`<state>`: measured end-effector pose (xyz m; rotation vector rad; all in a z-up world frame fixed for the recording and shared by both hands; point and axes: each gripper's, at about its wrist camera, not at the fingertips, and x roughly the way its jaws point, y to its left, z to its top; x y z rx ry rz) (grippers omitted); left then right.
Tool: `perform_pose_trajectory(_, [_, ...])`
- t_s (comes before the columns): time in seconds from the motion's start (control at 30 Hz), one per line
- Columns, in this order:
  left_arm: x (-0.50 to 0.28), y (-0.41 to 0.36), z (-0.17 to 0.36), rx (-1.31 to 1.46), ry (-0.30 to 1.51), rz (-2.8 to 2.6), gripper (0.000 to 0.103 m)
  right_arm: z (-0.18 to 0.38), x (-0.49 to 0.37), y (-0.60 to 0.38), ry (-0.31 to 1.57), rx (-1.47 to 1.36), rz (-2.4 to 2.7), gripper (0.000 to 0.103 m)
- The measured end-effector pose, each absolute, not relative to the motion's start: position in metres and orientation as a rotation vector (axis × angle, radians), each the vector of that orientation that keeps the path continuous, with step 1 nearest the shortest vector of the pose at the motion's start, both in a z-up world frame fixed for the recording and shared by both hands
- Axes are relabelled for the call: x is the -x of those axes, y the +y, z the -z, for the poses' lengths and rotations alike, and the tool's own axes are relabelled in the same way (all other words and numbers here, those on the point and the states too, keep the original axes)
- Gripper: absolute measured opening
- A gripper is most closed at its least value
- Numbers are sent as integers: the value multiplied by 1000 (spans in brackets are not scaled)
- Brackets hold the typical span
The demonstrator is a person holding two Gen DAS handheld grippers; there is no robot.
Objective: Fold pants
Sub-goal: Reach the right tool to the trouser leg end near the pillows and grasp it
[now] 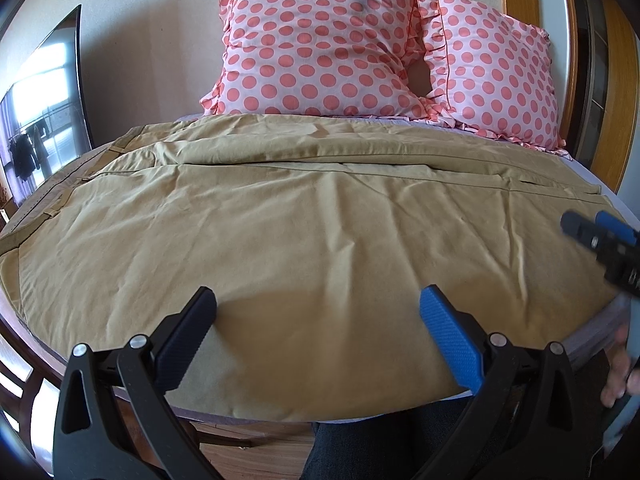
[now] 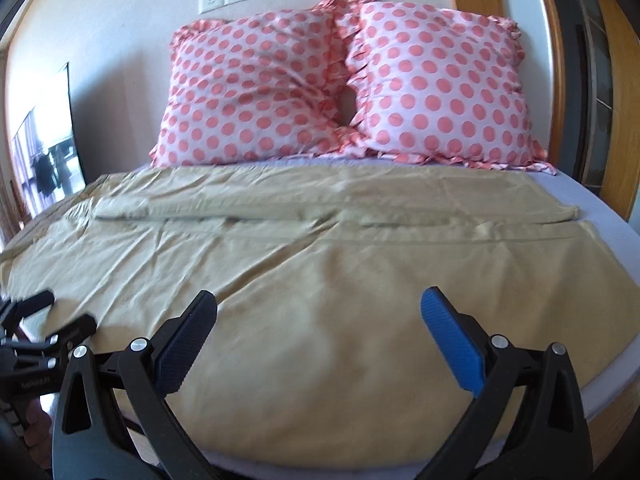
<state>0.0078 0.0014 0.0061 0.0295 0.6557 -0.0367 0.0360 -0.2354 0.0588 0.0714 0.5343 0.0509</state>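
Observation:
Tan pants [image 1: 280, 232] lie spread flat across the bed, waistband at the left [image 1: 48, 200], leg hems at the right [image 1: 576, 192]; they also fill the right wrist view [image 2: 320, 280]. My left gripper [image 1: 318, 300] is open and empty, hovering over the near edge of the pants. My right gripper [image 2: 319, 302] is open and empty too, over the near edge further right. The right gripper shows at the right of the left wrist view [image 1: 600, 240]. The left gripper shows at the lower left of the right wrist view [image 2: 48, 320].
Two pink polka-dot pillows [image 1: 320, 48] [image 1: 496, 72] lean against the wall behind the pants. A lavender sheet [image 2: 600, 208] covers the bed. A mirror [image 1: 44, 120] stands at the left. A wooden frame [image 1: 612, 80] is at the right.

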Motion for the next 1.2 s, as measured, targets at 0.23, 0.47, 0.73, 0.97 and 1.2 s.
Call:
perform_pose_trajectory(0.23, [-10,23,-23,51,630,58,101,-109,-156,-382,650,-326,279,96])
perform_pose_trajectory(0.47, [-8,31,-38,98,553,106,101,-75,-280,-459,848,-447,506,56])
perform_pose_trajectory(0.73, [-21,38,-41,118,540,140,101,-39,-349,-489,928,-500,687,55])
perform_pose_trajectory(0.97, [-36,40,-27,132,588,144,101,-34,-342,-487,864,-384,722,15])
perform_pose_trajectory(1.2, [-31,49,-23,163,597,160,101,-62,-232,-509,601,-742,389,5])
